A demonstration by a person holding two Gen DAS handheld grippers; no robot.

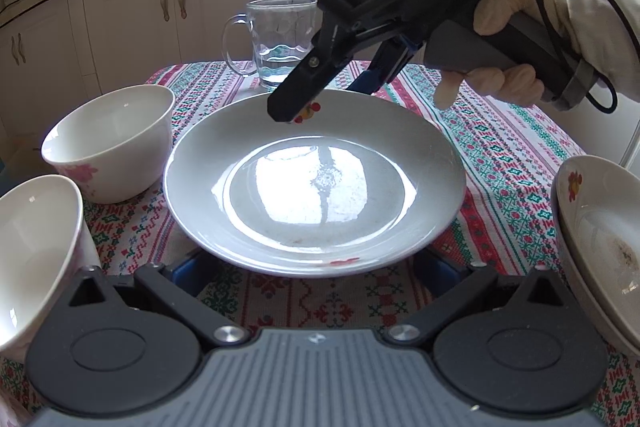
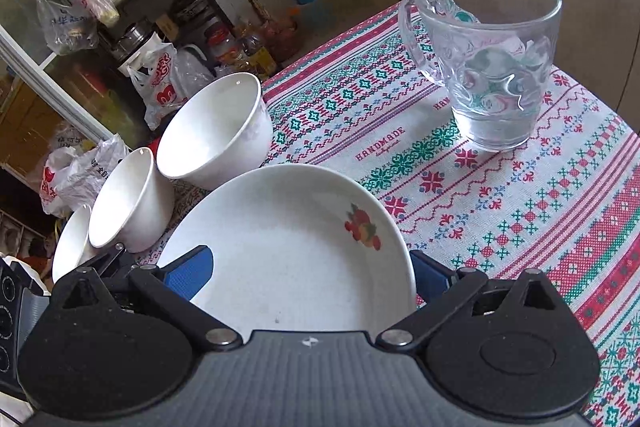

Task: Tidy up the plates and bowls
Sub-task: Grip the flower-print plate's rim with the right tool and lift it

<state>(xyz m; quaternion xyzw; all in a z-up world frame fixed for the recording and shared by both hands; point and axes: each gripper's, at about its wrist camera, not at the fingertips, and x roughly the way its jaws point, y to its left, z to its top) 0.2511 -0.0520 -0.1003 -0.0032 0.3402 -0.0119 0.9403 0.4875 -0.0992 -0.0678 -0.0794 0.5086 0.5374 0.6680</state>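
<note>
The left gripper [image 1: 316, 263] has its jaws spread wide, one on each side of the near rim of a white plate [image 1: 316, 183]; the blue pads sit mostly under that rim, so I cannot tell whether they touch it. The plate lies flat on the patterned tablecloth [image 1: 500, 155], straight ahead of the left jaws. The right gripper [image 1: 320, 99] reaches down over the plate's far rim, one finger above the rim by the fruit print and one below; in its own camera the rim passes between its open jaws, and contact is unclear. Left of the left jaws stand two white bowls: the far bowl [image 1: 112, 143] just beside the plate and the near bowl [image 1: 36, 251] at the frame edge. To the right of the jaws a stack of plates [image 1: 600, 239] shows partly. Beyond the right jaws stands a glass mug [image 2: 492, 55], holding a little water
</note>
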